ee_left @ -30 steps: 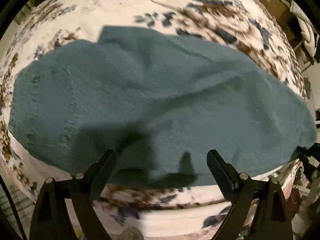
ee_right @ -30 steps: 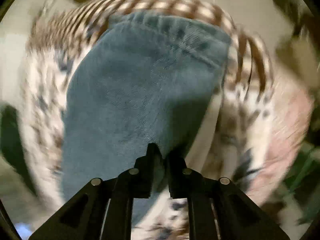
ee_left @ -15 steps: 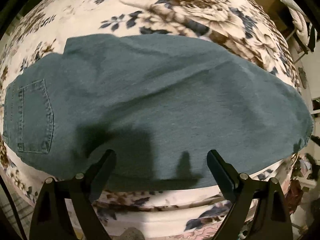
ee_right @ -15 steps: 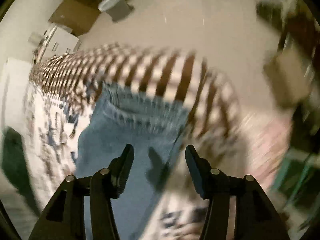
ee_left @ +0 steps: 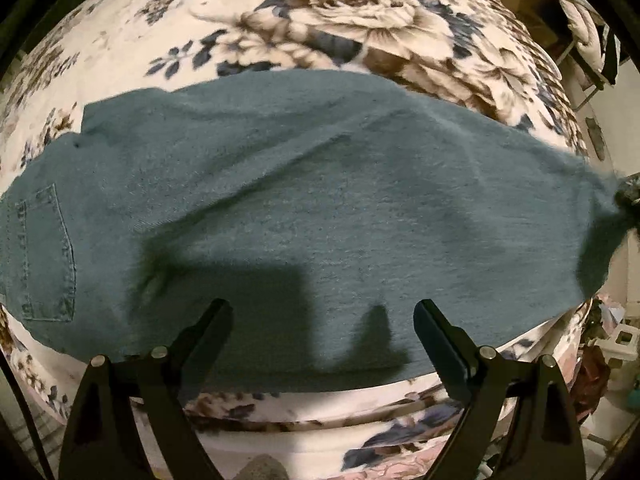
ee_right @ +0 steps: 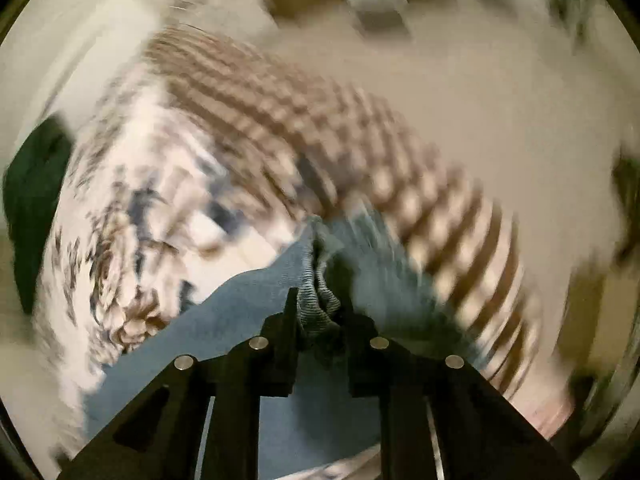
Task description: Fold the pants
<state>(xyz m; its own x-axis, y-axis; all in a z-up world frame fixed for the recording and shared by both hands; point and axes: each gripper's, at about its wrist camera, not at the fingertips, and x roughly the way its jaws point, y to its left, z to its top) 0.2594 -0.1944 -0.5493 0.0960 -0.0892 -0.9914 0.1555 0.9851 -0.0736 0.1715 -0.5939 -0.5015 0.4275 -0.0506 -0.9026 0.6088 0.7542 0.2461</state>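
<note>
2 cameras gave us the scene, and the largest thing in it was the bed cover, cream with big brown and blue flowers, filling the left wrist view from edge to edge. Across it lay the pants, teal-blue denim spread lengthwise with soft creases, a stitched back pocket at the far left and the leg end rising off the cover at the far right. In the right wrist view, heavily blurred, we saw the same cloth low in the frame, with a brown-and-white striped fabric beyond it.

We held the left gripper above the near edge of the pants with its fingers spread wide and nothing between them; its shadow fell on the denim. We had the right gripper with its fingers drawn narrow, pinching a bunched fold of the pants at the hem end.
</note>
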